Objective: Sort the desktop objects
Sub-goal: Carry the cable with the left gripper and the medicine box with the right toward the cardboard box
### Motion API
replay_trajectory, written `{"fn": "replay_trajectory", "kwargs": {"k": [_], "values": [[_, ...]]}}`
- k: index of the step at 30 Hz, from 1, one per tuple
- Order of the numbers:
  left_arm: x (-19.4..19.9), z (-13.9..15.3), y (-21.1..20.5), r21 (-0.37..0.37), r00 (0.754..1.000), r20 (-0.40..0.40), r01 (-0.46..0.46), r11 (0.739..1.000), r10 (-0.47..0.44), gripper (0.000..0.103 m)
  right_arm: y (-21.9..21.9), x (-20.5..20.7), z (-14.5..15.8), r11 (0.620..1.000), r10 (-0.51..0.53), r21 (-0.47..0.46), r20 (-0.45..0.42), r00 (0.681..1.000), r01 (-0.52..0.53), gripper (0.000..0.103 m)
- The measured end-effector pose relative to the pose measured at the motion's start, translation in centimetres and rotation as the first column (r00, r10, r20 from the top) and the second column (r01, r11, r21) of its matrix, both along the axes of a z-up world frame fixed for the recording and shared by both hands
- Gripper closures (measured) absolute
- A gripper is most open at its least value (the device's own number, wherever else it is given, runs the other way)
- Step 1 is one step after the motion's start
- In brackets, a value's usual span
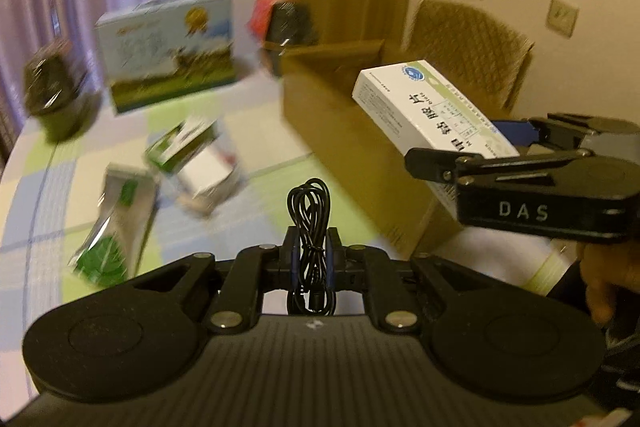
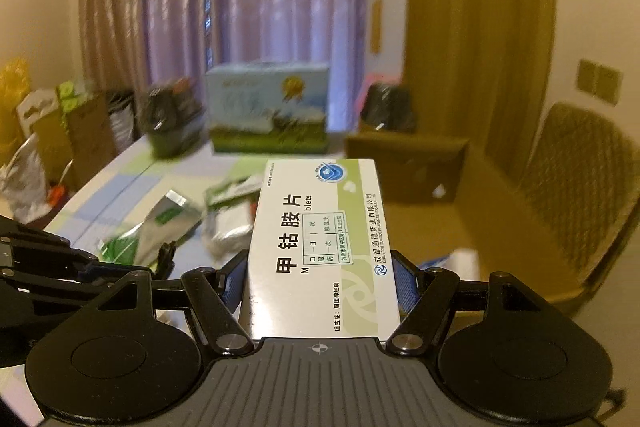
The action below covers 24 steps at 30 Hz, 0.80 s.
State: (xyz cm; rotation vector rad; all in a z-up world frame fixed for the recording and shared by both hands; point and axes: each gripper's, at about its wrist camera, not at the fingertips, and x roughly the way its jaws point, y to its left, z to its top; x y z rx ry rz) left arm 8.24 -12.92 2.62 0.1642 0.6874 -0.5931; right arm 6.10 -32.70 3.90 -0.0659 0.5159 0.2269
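My left gripper [image 1: 311, 259] is shut on a coiled black cable [image 1: 310, 215], held upright above the table. My right gripper [image 2: 320, 277] is shut on a white and green medicine box [image 2: 320, 247], which lies flat between the blue pads. In the left wrist view that medicine box [image 1: 432, 111] hangs in the air over the near wall of an open cardboard box [image 1: 336, 107], with the right gripper [image 1: 516, 147] at the right edge. Foil and green packets [image 1: 116, 223] and small cartons [image 1: 200, 163] lie on the checked tablecloth [image 1: 56, 187].
A tall printed carton [image 1: 168, 51] stands at the back of the table. Dark pots sit at the far left [image 1: 52, 99] and behind the cardboard box [image 1: 288, 23]. A quilted chair [image 2: 576, 187] stands to the right. Bags crowd the floor at left [image 2: 48, 131]. A person's hand [image 1: 604, 287] holds the right gripper.
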Motion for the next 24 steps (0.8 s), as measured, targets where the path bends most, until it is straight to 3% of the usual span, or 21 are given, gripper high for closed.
{"fn": "replay_trajectory", "kwargs": {"k": [5, 13, 24], "values": [[1.3, 2.1, -4.9, -0.053, 0.997, 0.018, 0.072, 0.996, -0.071, 0.094, -4.0, 1.4, 1.7, 0.997, -0.082, -0.009, 0.038, 0.996, 0.083, 0.035], [4.1, 3.3, -11.6, -0.099, 0.992, 0.026, 0.127, 0.987, -0.125, 0.094, -9.5, 4.2, 2.1, 0.985, -0.171, -0.021, 0.045, 0.984, 0.172, 0.035], [7.3, 0.8, -15.2, -0.094, 0.991, -0.027, 0.127, 0.987, -0.130, 0.094, -12.9, 6.5, 0.3, 0.981, -0.194, 0.016, -0.003, 0.981, 0.194, 0.035]]}}
